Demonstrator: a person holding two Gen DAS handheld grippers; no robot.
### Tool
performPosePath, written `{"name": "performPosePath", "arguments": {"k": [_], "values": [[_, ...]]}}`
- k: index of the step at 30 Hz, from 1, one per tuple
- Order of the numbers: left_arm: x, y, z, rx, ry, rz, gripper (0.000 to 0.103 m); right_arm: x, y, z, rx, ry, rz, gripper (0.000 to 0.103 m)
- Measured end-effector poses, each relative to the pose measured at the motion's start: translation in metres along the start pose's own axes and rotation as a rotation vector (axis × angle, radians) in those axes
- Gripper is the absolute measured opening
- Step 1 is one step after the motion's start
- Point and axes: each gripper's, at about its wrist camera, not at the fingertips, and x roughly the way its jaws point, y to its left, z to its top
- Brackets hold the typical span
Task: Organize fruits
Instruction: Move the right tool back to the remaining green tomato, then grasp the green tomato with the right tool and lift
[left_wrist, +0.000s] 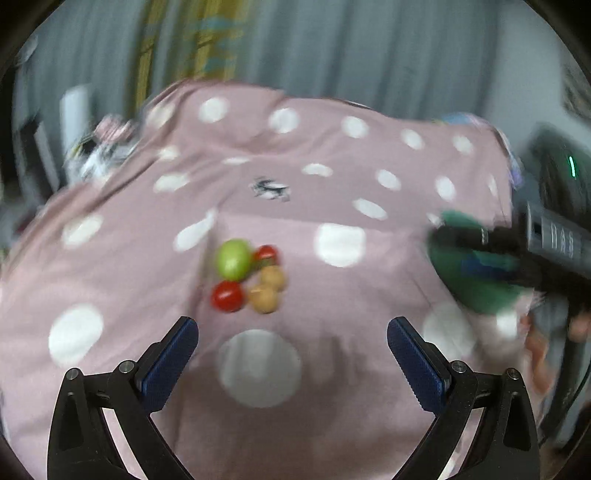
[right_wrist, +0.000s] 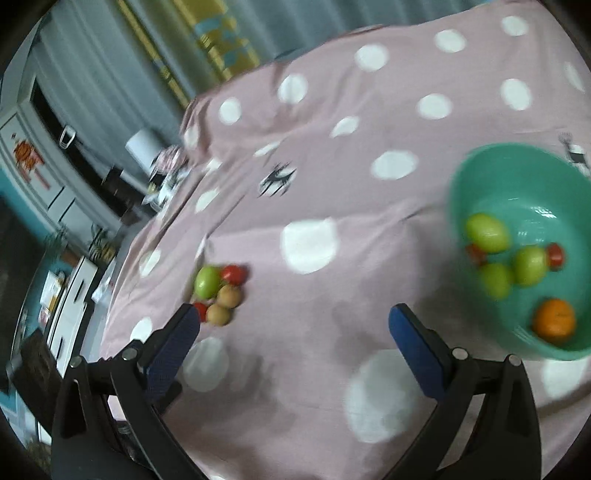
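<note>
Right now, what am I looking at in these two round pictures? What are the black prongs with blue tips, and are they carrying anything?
There is no robot here: a person holds a hand-held gripper in each hand, each with a wide-angle camera looking along its two fingers.

One picture is from the left gripper, the other from the right gripper. The blue-padded fingers stand wide open in both; nothing is held.

Below is a pink cloth with white dots. On it lies a small pile of fruit: one green, two red, two tan. To the right stands a green bowl already holding green, red and orange fruit.
</note>
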Motion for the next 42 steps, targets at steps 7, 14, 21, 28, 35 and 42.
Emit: {"name": "performPosePath", "arguments": {"k": [7, 14, 21, 28, 35, 42], "values": [[-0.002, 0.052, 0.002, -0.286, 0.068, -0.138, 0.102, 0.053, 0.039, -0.002, -0.032, 0.085, 0.038, 0.103], [-0.014, 0.08, -0.008, -0.277, 0.067, -0.025, 0.102, 0.097, 0.062, 0.005, 0.016, 0.128, 0.068, 0.099], [-0.031, 0.094, -0.016, -0.201, 0.04, 0.044, 0.102, 0.123, 0.067, 0.015, 0.02, 0.142, 0.054, 0.09], [-0.032, 0.092, -0.022, -0.107, 0.058, 0.051, 0.102, 0.141, 0.094, 0.018, -0.041, 0.153, 0.117, 0.076], [-0.027, 0.095, -0.027, -0.099, 0.091, 0.07, 0.102, 0.164, 0.094, 0.016, -0.013, 0.157, 0.044, 0.06], [-0.022, 0.099, -0.027, -0.115, 0.13, 0.082, 0.102, 0.156, 0.081, 0.017, 0.093, 0.164, 0.202, 0.034]]}}
